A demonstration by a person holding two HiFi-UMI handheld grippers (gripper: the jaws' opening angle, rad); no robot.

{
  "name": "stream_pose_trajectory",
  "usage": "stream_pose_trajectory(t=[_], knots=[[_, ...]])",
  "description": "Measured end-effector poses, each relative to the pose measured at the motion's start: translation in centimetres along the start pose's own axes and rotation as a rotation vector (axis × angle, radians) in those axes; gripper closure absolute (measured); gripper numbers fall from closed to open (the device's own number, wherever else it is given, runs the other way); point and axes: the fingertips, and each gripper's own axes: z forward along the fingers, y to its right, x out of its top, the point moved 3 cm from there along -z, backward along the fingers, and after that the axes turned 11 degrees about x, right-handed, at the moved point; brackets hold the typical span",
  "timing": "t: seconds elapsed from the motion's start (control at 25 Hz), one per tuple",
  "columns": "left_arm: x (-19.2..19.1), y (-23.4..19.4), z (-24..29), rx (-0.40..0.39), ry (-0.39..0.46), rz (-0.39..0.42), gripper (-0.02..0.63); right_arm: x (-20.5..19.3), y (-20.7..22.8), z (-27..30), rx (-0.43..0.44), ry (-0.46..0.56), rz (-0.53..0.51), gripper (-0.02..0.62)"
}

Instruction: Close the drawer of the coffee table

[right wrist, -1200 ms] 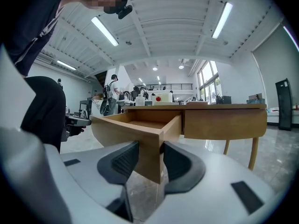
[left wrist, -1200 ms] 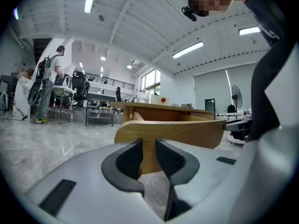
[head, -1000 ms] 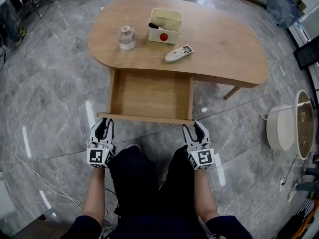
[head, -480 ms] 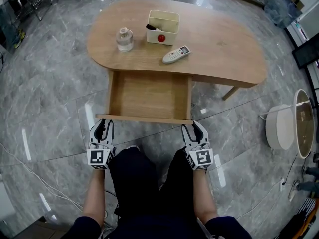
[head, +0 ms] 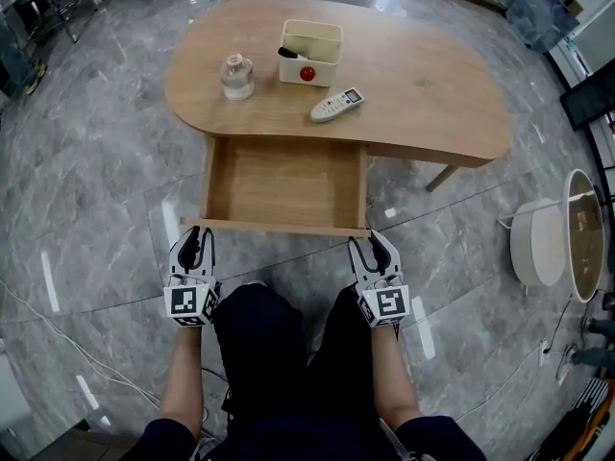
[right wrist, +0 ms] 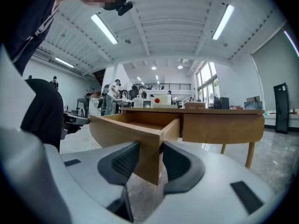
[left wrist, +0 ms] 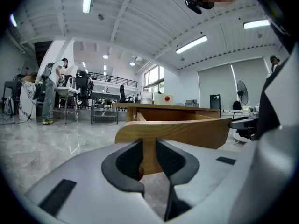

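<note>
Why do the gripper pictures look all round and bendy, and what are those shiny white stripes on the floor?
Left gripper view and right gripper view: a wide-angle lens curves the room, blackens the corners and makes the close fingers look huge. Head view: the white stripes are glare from lights on the polished floor.

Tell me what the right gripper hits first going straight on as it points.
The right gripper would meet the drawer front first, near its right end, which stands straight ahead of the open jaws. Whether they already touch is unclear.
</note>
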Motion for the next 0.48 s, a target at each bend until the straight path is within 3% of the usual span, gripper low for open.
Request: stream_pose_trajectory(t=[0.48], knots=[[1.1, 0.2, 0.5, 0.003, 0.013, 0.017, 0.503, 1.0, 0.6, 0.4, -0.022, 0.021, -0.007, 0.426]])
